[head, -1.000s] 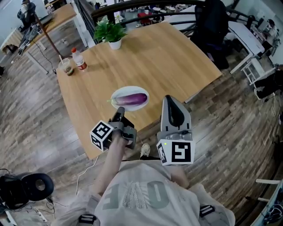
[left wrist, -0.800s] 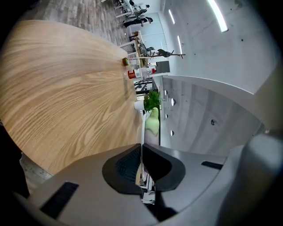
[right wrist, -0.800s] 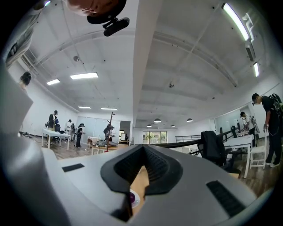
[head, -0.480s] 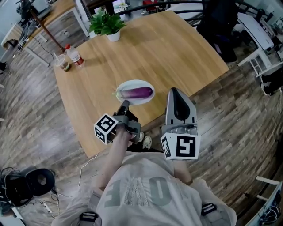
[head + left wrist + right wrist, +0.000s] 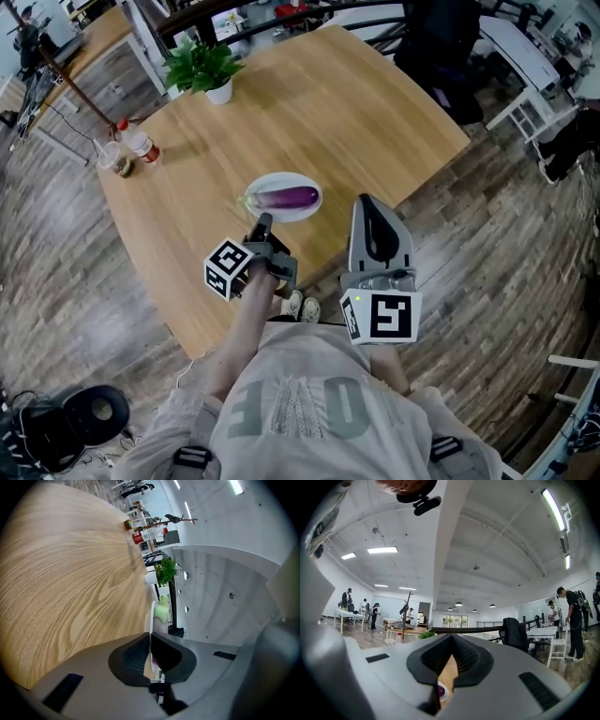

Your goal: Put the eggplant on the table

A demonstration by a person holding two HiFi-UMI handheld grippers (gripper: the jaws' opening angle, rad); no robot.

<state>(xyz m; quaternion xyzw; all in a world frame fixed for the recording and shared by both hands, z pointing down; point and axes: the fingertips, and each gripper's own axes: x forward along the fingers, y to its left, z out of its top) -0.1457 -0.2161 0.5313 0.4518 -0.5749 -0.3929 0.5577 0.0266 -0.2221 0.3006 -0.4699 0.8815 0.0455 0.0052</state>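
Eggplant [image 5: 289, 197] lies on plate [image 5: 281, 178], which sits on the tabletop [image 5: 356, 112] close to its near edge. Potted plant [image 5: 202, 67] stands at the far-left edge, bottle [image 5: 139, 142] and cup [image 5: 114, 159] by the left corner. Left gripper [image 5: 263, 221] is just before the plate, right gripper [image 5: 367, 202] to its right.

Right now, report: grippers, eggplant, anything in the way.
Left gripper shut, empty, tip by near rim of plate. Right gripper shut, empty, beside it. Eggplant lies on the plate, untouched. Nothing in the way; plant, bottle far off.
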